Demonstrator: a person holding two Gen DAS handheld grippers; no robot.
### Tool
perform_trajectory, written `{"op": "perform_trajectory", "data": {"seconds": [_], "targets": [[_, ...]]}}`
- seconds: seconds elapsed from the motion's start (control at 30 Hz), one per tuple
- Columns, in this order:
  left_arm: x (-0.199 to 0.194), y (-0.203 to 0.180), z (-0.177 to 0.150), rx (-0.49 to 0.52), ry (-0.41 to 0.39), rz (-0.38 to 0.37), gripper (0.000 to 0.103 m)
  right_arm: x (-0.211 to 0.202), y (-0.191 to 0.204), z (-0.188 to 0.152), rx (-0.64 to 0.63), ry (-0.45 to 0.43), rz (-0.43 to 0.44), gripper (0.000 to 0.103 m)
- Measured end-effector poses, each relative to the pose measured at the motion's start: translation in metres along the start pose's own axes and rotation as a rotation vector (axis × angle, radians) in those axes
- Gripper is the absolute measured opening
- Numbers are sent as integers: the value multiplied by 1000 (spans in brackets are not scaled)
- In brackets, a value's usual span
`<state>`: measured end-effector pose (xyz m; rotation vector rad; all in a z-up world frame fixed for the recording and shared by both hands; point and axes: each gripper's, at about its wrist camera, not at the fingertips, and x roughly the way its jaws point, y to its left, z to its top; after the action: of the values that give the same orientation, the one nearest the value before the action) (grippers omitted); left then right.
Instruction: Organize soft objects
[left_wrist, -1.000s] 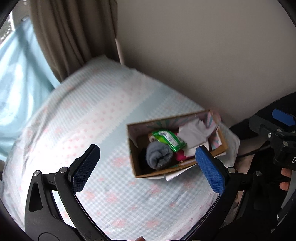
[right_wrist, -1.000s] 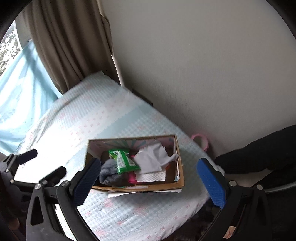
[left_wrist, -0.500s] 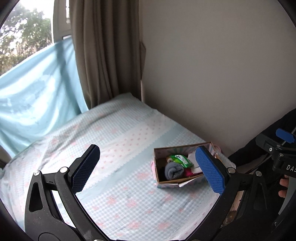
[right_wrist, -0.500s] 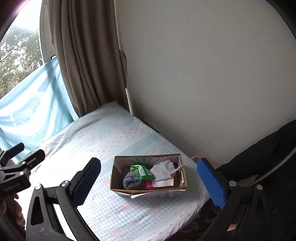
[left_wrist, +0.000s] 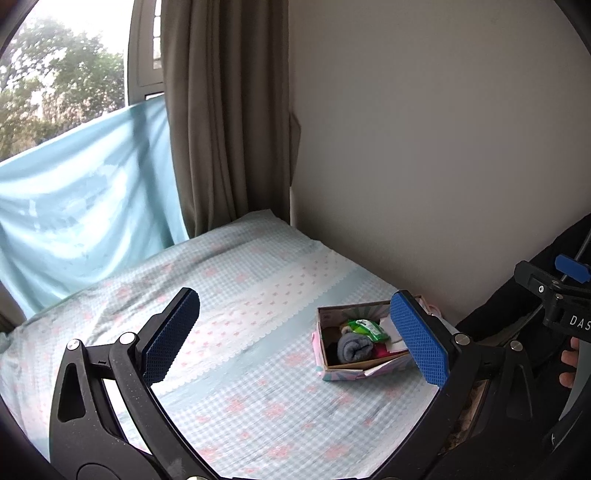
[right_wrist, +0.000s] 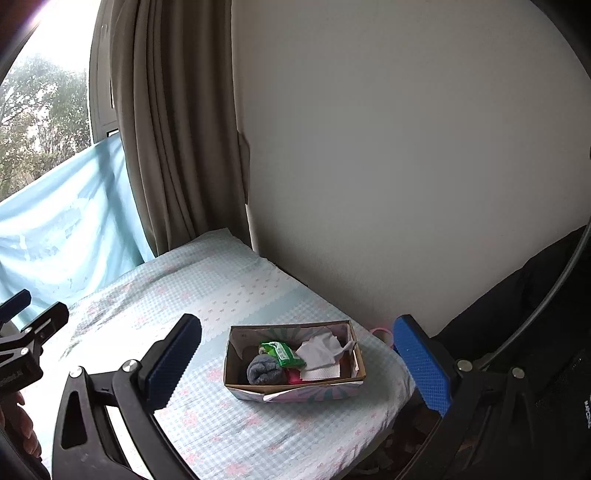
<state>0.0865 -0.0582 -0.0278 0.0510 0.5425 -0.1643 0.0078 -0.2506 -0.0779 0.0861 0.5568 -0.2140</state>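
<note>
A cardboard box (right_wrist: 236, 384) with a pastel outer print stands on the bed near its right end, also in the left wrist view (left_wrist: 320, 343). Inside lie a rolled grey sock (right_wrist: 264, 370) (left_wrist: 354, 350), a green packet (right_wrist: 282, 352) (left_wrist: 367, 328), a white cloth (right_wrist: 321, 349) and something pink (right_wrist: 293, 376). My left gripper (left_wrist: 295, 338) is open and empty, held well back above the bed. My right gripper (right_wrist: 301, 363) is open and empty, back from the box.
The bed (left_wrist: 240, 295) has a light blue checked cover with pink flowers. A plain wall (right_wrist: 406, 166) runs along its far side. A brown curtain (right_wrist: 177, 129) and a light blue sheet (left_wrist: 81, 192) hang by the window. A pink ring (right_wrist: 382, 329) lies behind the box.
Both grippers have pulled up and back from the box, so it looks smaller and farther away. The window and curtain have come into view. Both stay open and empty.
</note>
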Motion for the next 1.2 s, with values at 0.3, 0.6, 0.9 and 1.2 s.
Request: {"op": "perform_trajectory", "data": {"seconds": [0.3, 0.6, 0.9, 1.2], "targets": [[-4, 5, -1, -3, -6, 5, 103, -6, 5, 2, 4, -14, -5, 103], [-8, 8, -4, -7, -19, 8, 103, -9, 7, 1, 1, -26, -4, 103], [-11, 6, -4, -6, -21, 14, 103, -9, 7, 3, 7, -31, -1, 103], [-13, 3, -6, -5, -30, 19, 103, -9, 7, 2, 10, -35, -2, 103]]}}
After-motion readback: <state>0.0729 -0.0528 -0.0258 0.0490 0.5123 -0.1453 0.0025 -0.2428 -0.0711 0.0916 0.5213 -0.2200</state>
